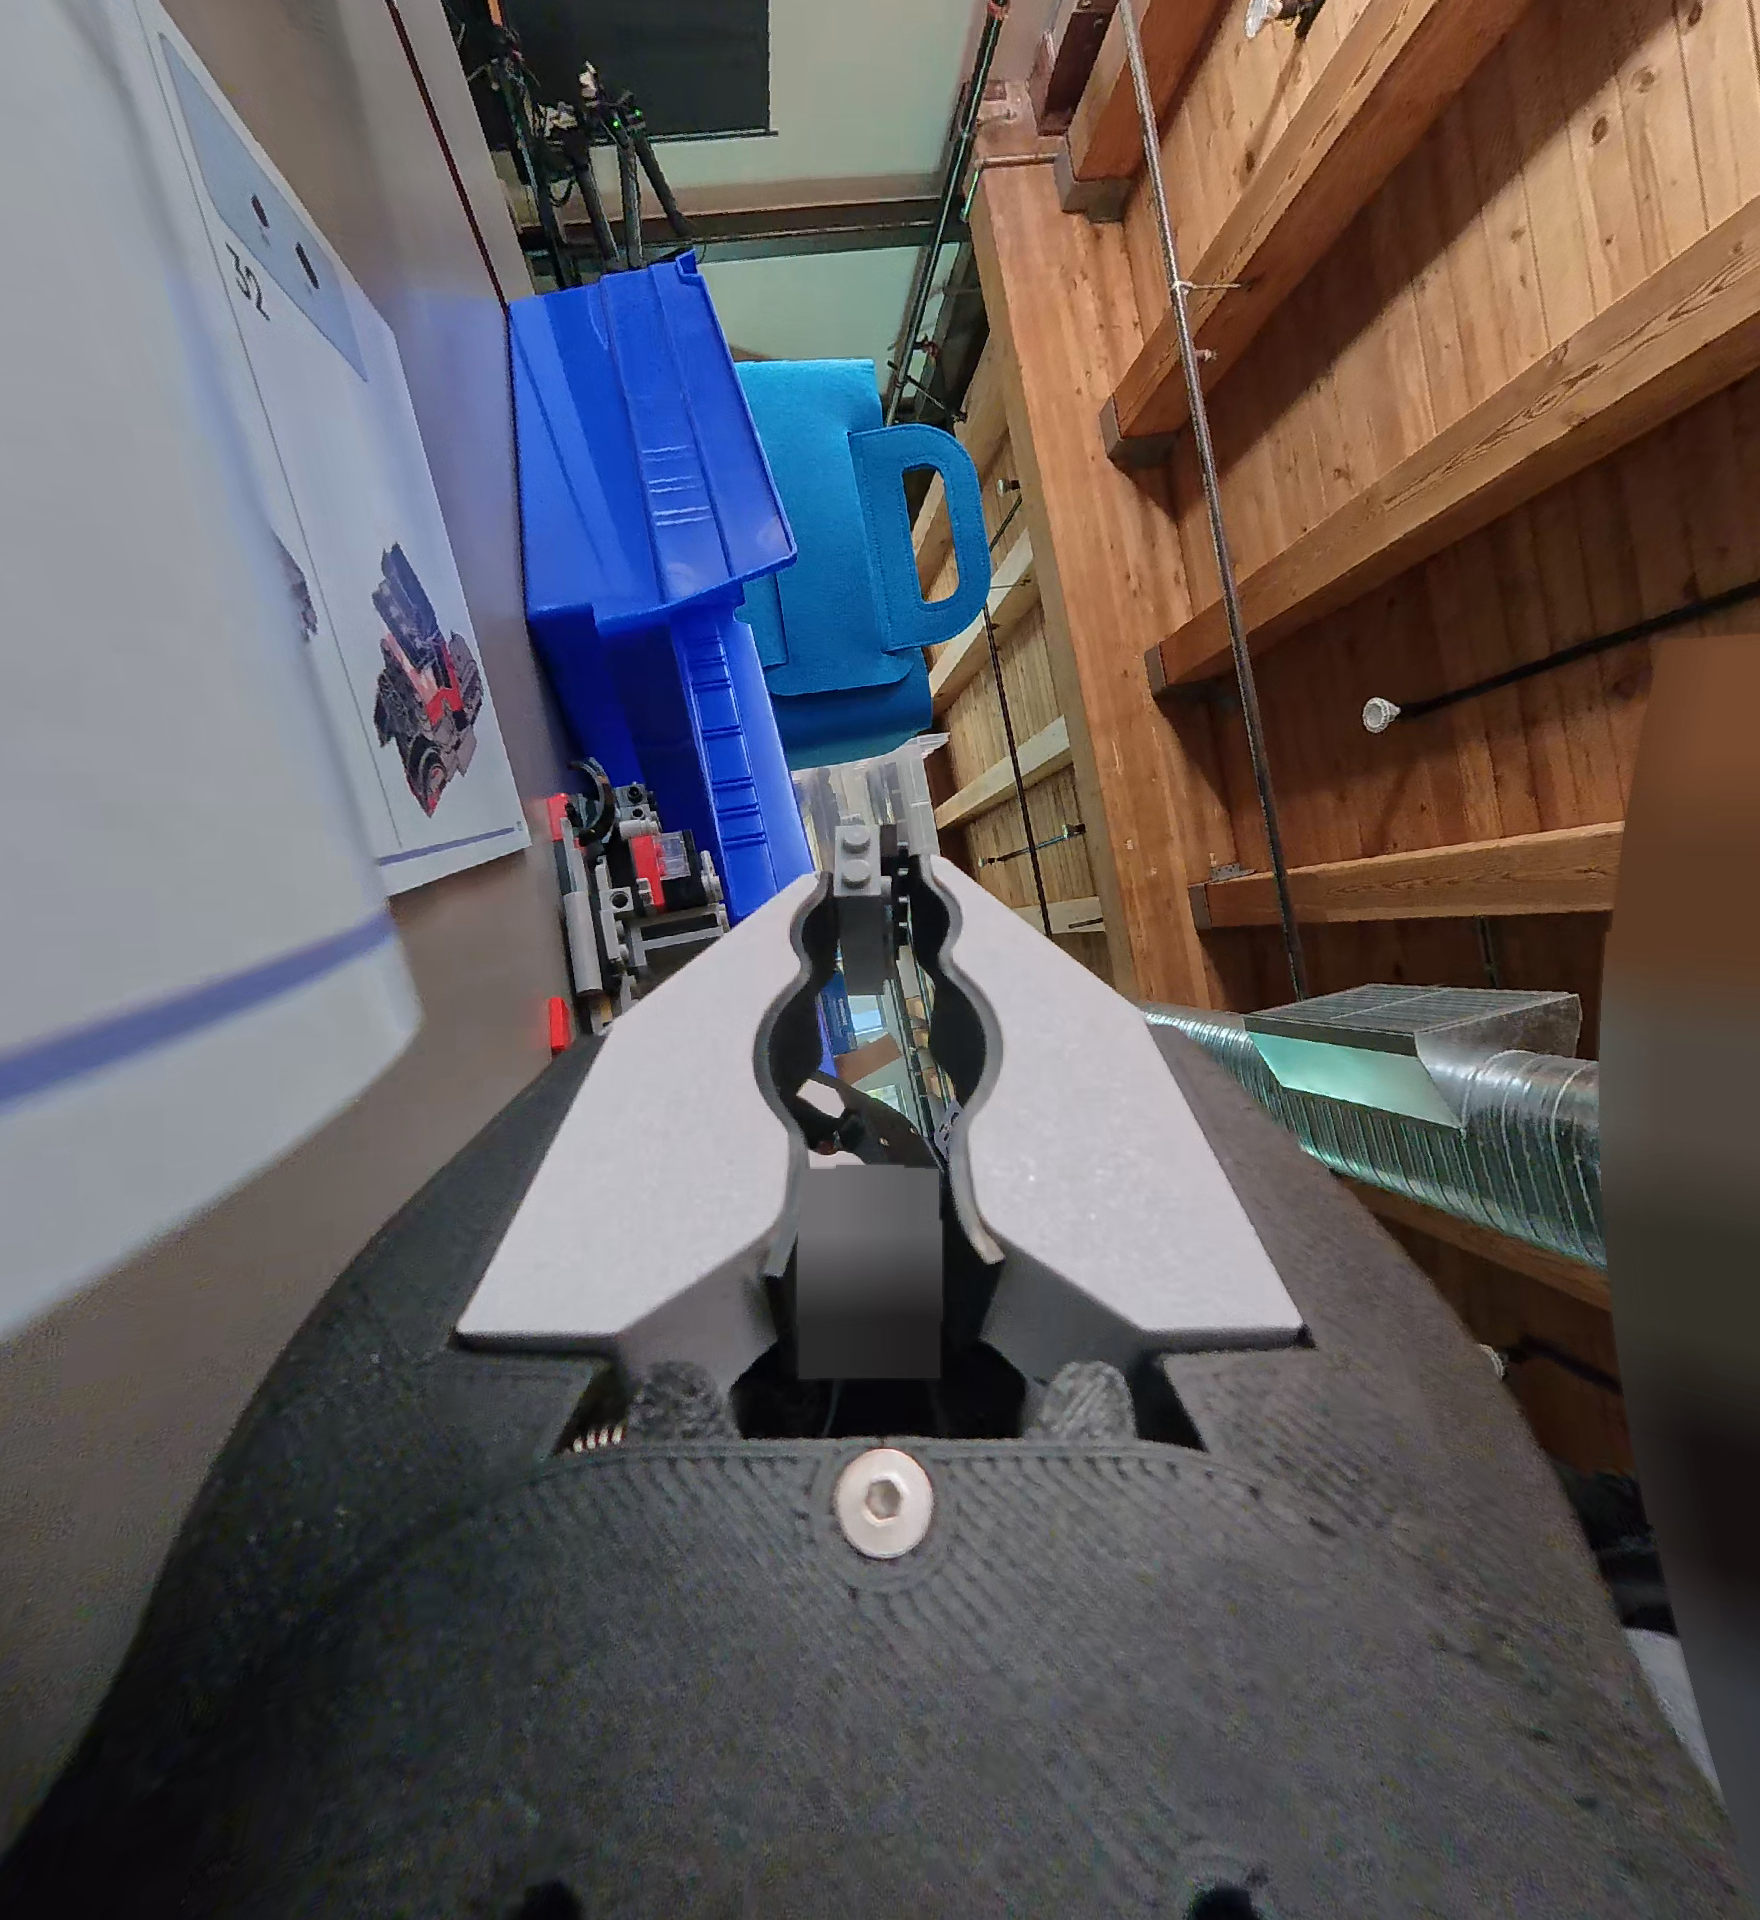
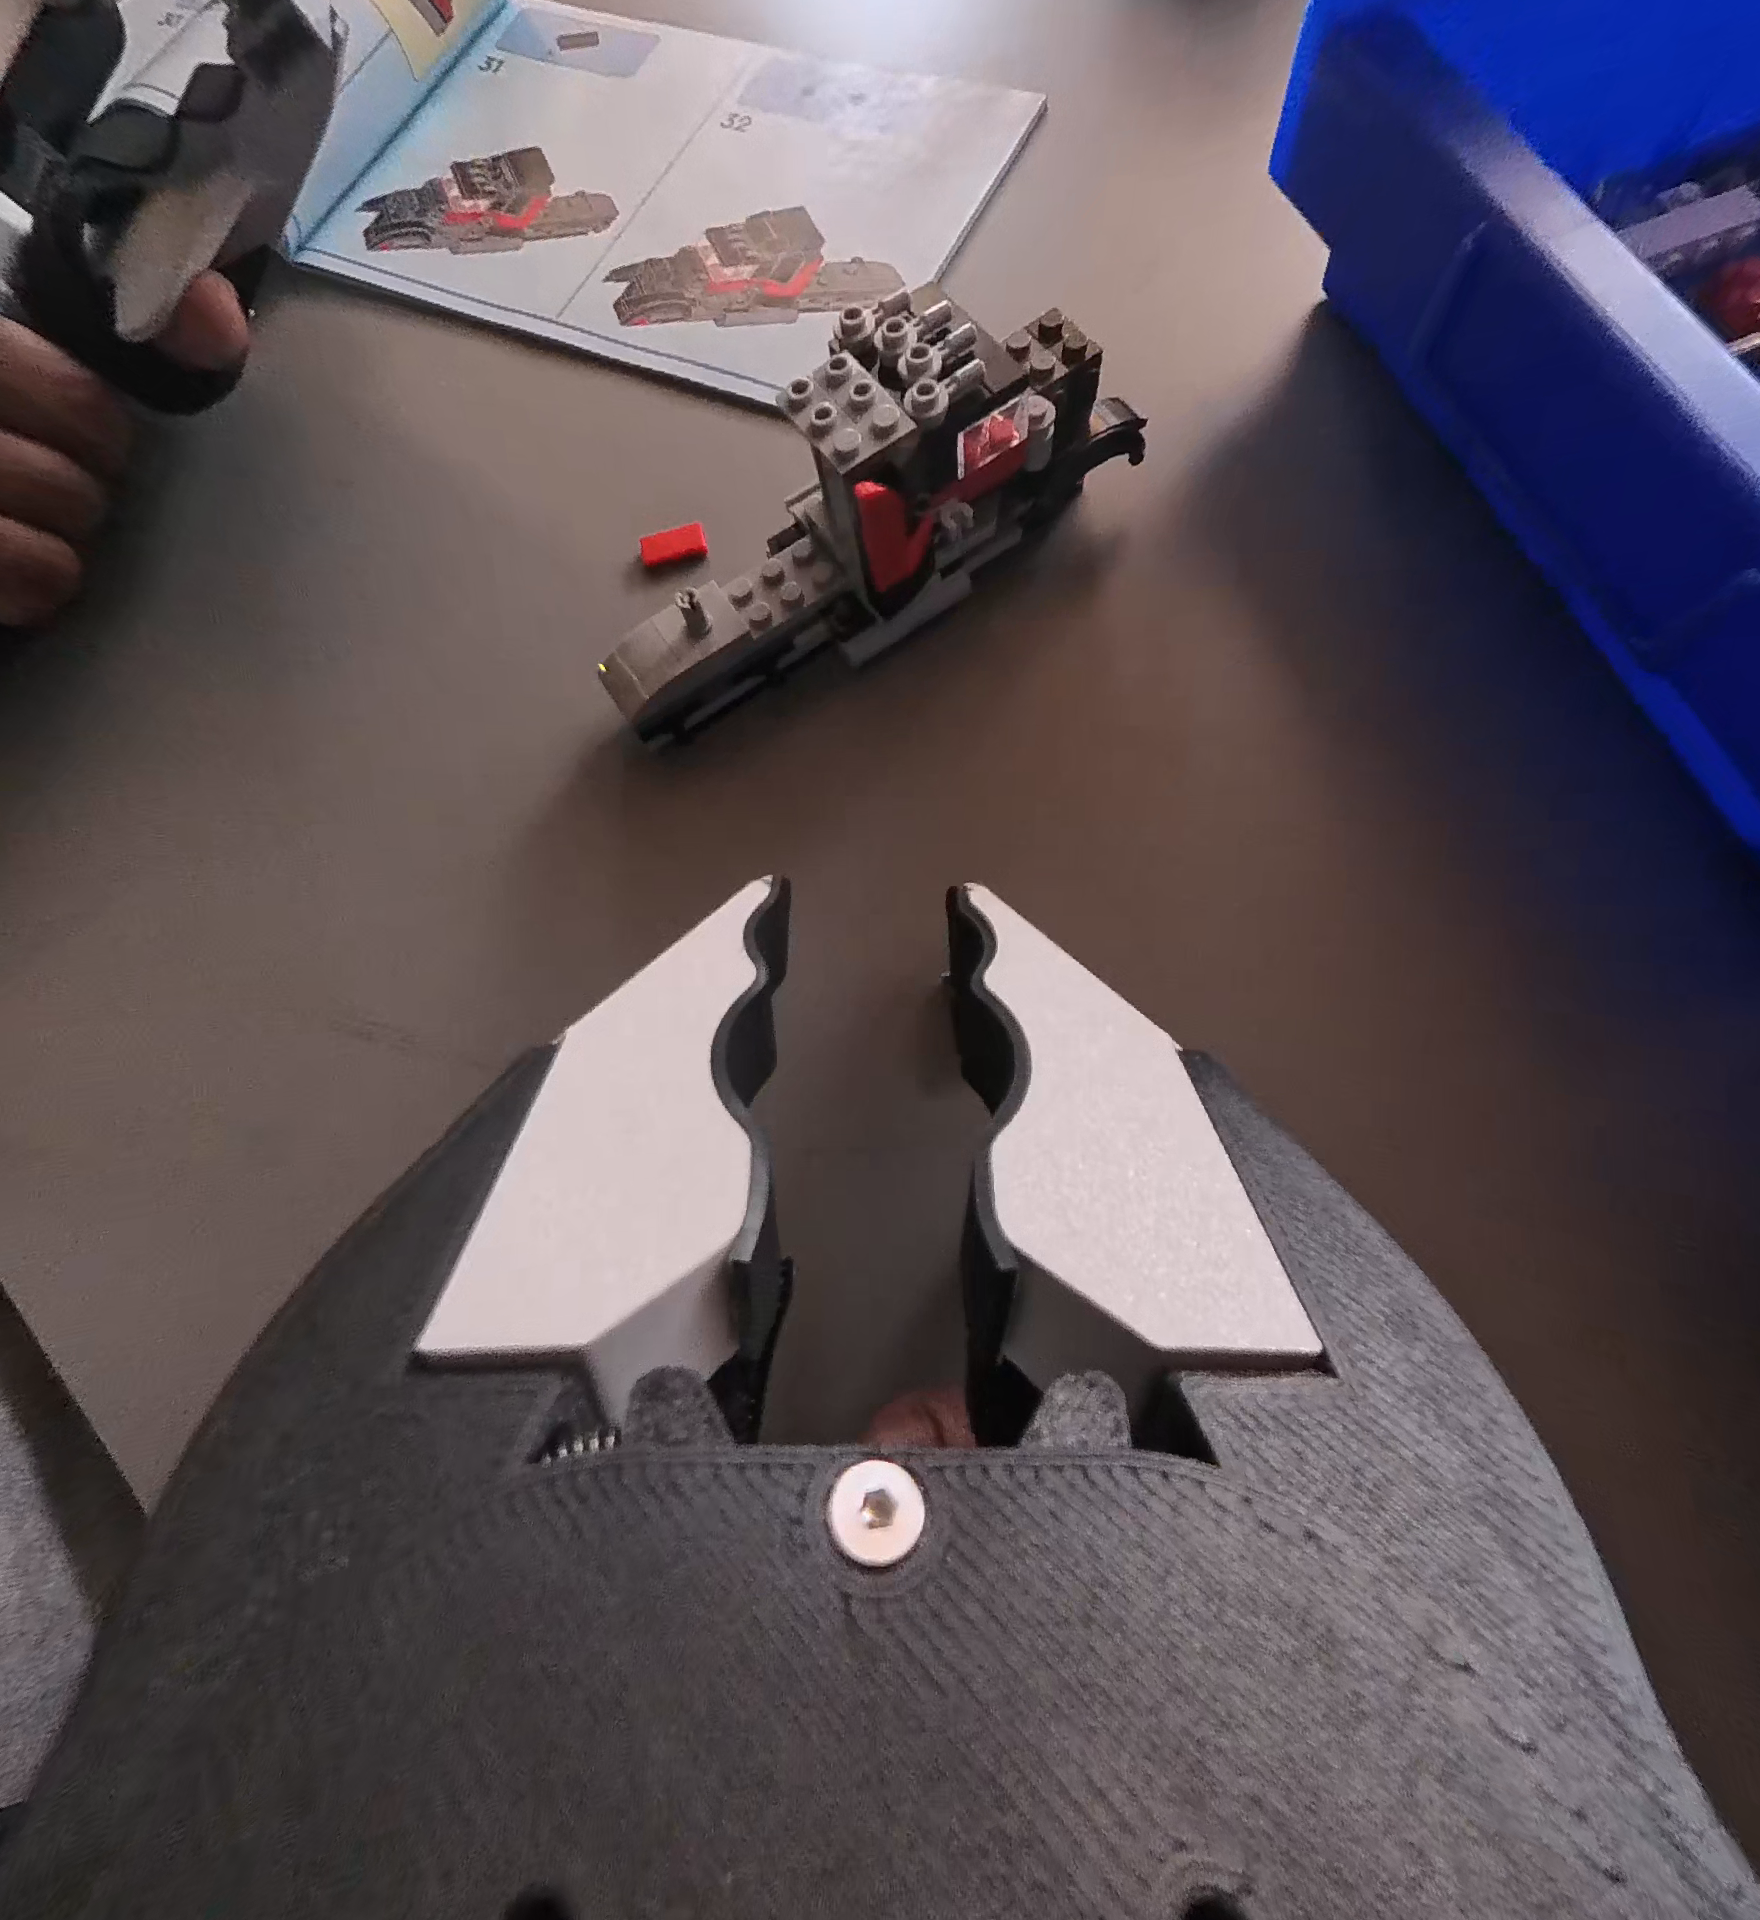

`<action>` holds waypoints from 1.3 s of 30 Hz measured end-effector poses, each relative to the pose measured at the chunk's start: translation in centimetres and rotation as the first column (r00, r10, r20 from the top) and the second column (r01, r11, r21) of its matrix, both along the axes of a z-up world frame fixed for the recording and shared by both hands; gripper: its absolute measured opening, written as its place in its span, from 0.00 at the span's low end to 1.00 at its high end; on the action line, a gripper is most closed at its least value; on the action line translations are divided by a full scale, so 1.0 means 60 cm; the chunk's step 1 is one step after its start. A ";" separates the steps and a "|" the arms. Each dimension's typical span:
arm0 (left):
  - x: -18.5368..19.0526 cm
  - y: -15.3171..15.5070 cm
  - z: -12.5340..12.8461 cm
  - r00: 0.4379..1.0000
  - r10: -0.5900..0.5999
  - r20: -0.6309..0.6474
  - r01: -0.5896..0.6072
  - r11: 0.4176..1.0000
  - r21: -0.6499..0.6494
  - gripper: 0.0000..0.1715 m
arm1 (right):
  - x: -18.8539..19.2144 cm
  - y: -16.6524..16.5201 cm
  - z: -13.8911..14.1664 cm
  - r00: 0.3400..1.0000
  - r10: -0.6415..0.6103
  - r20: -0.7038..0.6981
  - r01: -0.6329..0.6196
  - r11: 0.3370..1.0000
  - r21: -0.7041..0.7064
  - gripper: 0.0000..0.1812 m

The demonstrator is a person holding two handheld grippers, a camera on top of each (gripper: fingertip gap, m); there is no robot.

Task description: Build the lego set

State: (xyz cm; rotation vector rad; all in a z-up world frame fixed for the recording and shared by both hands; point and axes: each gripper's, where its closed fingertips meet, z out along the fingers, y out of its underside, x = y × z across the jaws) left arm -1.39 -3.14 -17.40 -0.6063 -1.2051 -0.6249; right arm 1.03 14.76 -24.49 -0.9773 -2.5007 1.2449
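The left gripper [image 1: 881, 883] pinched a small grey brick [image 1: 858, 902]; the right gripper [image 2: 868, 896] hung empty, jaws apart. The next move was probably seating that brick squarely on the half-built truck [image 2: 871, 509].

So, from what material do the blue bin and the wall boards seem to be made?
The blue bin looks like moulded plastic, fairly glossy: light streaks lie on its smooth ribbed wall. The wall boards look like wood, probably unpainted: grain lines and dark knots show across the planks.
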 end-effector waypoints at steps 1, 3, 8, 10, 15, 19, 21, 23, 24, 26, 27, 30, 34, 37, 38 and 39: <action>0.000 0.000 0.000 1.000 0.000 -0.001 0.000 1.000 -0.001 0.08 | 0.000 0.001 0.001 1.000 -0.003 -0.002 0.003 1.000 -0.003 0.17; 0.001 0.000 0.000 1.000 0.001 -0.002 -0.001 1.000 -0.002 0.08 | -0.001 0.002 0.004 1.000 -0.010 -0.002 0.010 1.000 -0.014 0.17; 0.001 0.000 -0.001 1.000 0.004 0.000 -0.004 1.000 -0.007 0.08 | -0.008 -0.003 0.030 0.999 -0.004 -0.032 0.003 0.999 -0.036 0.16; 0.001 0.000 -0.001 1.000 0.005 0.001 -0.005 1.000 -0.014 0.08 | -0.009 -0.013 0.045 0.998 0.019 -0.054 -0.021 0.999 -0.042 0.17; 0.002 0.004 -0.003 1.000 0.002 0.000 -0.002 0.999 -0.033 0.08 | -0.008 -0.026 0.064 0.992 0.082 -0.091 -0.082 0.997 0.004 0.17; 0.002 0.005 -0.004 1.000 0.003 -0.002 -0.003 0.999 -0.046 0.08 | -0.021 0.033 0.078 0.991 0.034 -0.130 -0.024 0.997 0.074 0.17; 0.003 0.007 -0.004 1.000 0.001 -0.004 -0.002 0.999 -0.054 0.08 | -0.030 0.083 0.088 0.988 -0.030 -0.149 0.043 0.995 0.092 0.17; 0.004 0.009 -0.004 1.000 -0.001 -0.005 0.001 0.998 -0.061 0.08 | -0.032 0.135 0.091 0.985 -0.094 -0.144 0.109 0.989 0.103 0.17; 0.004 0.009 -0.004 1.000 -0.002 -0.006 0.002 0.998 -0.064 0.08 | -0.031 0.159 0.089 0.983 -0.121 -0.137 0.137 0.985 0.109 0.17; 0.004 0.010 -0.005 1.000 -0.001 -0.005 0.001 0.998 -0.069 0.08 | -0.025 0.200 0.081 0.979 -0.168 -0.119 0.182 0.976 0.120 0.17; 0.004 0.011 -0.005 1.000 0.000 -0.005 0.000 0.997 -0.073 0.08 | -0.022 0.217 0.076 0.976 -0.187 -0.111 0.200 0.972 0.121 0.17; 0.004 0.013 -0.007 1.000 0.002 -0.005 -0.002 0.996 -0.092 0.08 | -0.012 0.232 0.068 0.975 -0.208 -0.083 0.215 0.973 0.079 0.17; 0.005 0.018 -0.009 1.000 -0.006 -0.004 0.005 0.994 -0.113 0.08 | -0.003 0.191 0.044 0.992 -0.110 -0.057 0.115 0.989 0.092 0.17; 0.007 0.021 -0.010 1.000 -0.006 -0.003 0.006 0.992 -0.127 0.08 | -0.002 0.162 0.019 0.999 -0.014 -0.047 0.022 0.986 0.163 0.16; 0.008 0.022 -0.011 1.000 -0.005 -0.003 0.004 0.991 -0.137 0.08 | -0.004 0.157 0.012 0.999 0.005 -0.040 0.002 0.983 0.182 0.16; 0.009 0.024 -0.012 1.000 -0.002 -0.003 0.002 0.989 -0.150 0.08 | -0.006 0.153 0.007 0.999 0.020 -0.032 -0.013 0.981 0.194 0.15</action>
